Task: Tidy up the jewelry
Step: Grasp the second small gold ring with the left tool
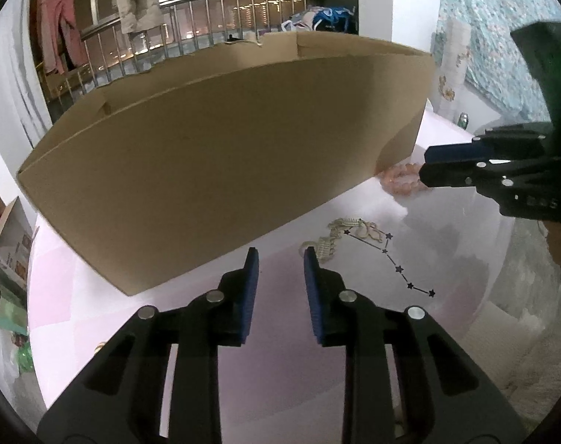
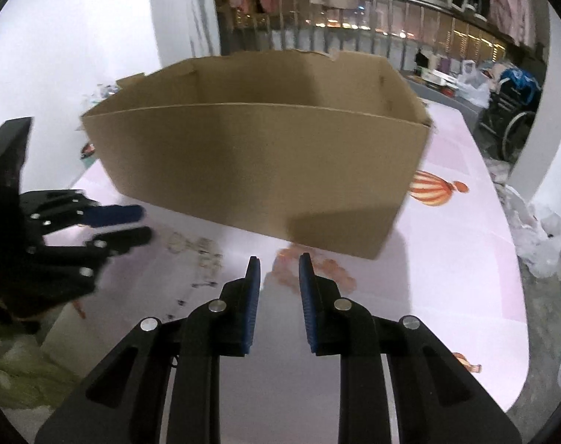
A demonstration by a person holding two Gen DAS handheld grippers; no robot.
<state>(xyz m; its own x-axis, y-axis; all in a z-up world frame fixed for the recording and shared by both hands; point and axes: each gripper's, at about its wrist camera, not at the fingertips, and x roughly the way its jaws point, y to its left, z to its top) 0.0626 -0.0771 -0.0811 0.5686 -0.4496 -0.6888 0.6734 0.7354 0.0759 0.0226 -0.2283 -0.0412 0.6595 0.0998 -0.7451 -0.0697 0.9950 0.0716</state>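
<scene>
**Both grippers poised over jewelry beside the box**

Left gripper (image 1: 280, 255): jaws narrowly parted, empty, above the pale pink table (image 1: 280, 333); its camera alone shows a gold chain (image 1: 330, 242) and a dark star necklace (image 1: 398, 268) just ahead. Right gripper (image 2: 278, 262): jaws equally narrow, holding nothing, over a pink bead bracelet (image 2: 313, 268) near the cardboard box (image 2: 258, 162). Only the right view shows the box's open inside.
</scene>
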